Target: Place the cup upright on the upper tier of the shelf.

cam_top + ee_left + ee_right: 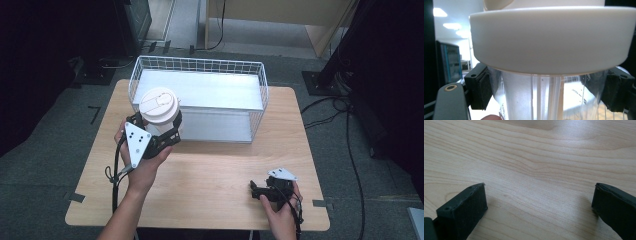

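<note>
A clear plastic cup with a white lid (159, 106) is held up above the table's left side, just in front of the wire basket (260, 97). My left gripper (161, 130) is shut on the cup's body right under the lid; in the left gripper view the lid (551, 40) looms large and the black pads (482, 90) press the clear wall on both sides. My right gripper (254, 191) rests low near the table's front right edge, pointing left. In the right gripper view its fingers (464, 212) stand wide apart over bare wood, open with nothing between them.
The white wire basket with a pale floor stands at the back middle of the wooden table (215, 170). Dark equipment and cables (345, 145) lie on the floor around the table. Bare wood lies between the two grippers.
</note>
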Tool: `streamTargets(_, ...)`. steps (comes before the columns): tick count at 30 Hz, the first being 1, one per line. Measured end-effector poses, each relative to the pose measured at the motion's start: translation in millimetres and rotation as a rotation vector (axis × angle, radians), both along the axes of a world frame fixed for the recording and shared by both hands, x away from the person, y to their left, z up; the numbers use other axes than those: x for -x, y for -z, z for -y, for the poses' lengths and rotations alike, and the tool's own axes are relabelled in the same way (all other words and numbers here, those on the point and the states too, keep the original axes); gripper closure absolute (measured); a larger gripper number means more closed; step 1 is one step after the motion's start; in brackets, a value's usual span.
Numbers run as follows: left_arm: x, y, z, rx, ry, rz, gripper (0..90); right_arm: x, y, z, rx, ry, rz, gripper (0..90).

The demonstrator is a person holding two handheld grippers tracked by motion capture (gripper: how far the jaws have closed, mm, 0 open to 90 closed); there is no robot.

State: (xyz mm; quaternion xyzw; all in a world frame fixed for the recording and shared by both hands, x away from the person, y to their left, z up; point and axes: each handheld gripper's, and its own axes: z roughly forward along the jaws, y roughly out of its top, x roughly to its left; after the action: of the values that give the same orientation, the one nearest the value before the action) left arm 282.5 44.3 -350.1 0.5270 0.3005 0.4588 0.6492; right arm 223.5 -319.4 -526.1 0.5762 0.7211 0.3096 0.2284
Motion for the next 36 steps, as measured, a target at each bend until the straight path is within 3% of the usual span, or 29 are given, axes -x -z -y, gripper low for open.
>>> streamTargets(3, -4.6, -8.3, 5.4, 0.001, -0.002, 0.036, 15.8, 0.0, 0.0, 0.0, 0.0, 0.0, 0.0, 0.0)
streamTargets(4, -7.9, -11.7, 8.6, 0.002, -0.006, 0.073, 15.8, 0.0, 0.0, 0.0, 0.0, 0.0, 0.0, 0.0)
streamTargets(5, -7.9, -11.7, 8.6, 0.002, -0.006, 0.073, 15.8, 0.0, 0.0, 0.0, 0.0, 0.0, 0.0, 0.0)
streamTargets(6, -11.1, -15.3, 11.5, -0.002, -0.013, 0.111, 15.8, 0.0, 0.0, 0.0, 0.0, 0.0, 0.0, 0.0)
streamTargets(12, -24.7, -23.4, 19.4, -0.015, -0.01, 0.143, 15.8, 0.0, 0.1, -0.1, -0.001, 0.001, 0.001, 0.0)
streamTargets(16, -34.0, -28.1, 22.9, -0.021, -0.017, 0.132, 15.8, 0.0, 0.1, -0.1, -0.001, 0.0, 0.001, 0.0)
streamTargets(19, -48.6, -35.8, 25.5, 0.001, -0.011, 0.118, 15.8, 0.0, 0.1, -0.1, -0.001, 0.0, 0.001, 0.0)
streamTargets(29, -81.1, -42.3, 28.5, -0.004, -0.03, 0.096, 15.8, 0.1, 0.1, -0.2, -0.002, 0.001, 0.001, 0.0)
streamTargets(32, -97.0, -40.8, 29.5, -0.008, -0.044, 0.057, 15.8, 0.3, 0.0, -0.2, -0.001, 0.001, 0.0, 0.0)
streamTargets(36, -105.5, -38.2, 30.6, -0.011, -0.059, 0.032, 15.8, 0.3, 0.0, -0.2, -0.001, 0.0, 0.0, 0.0)
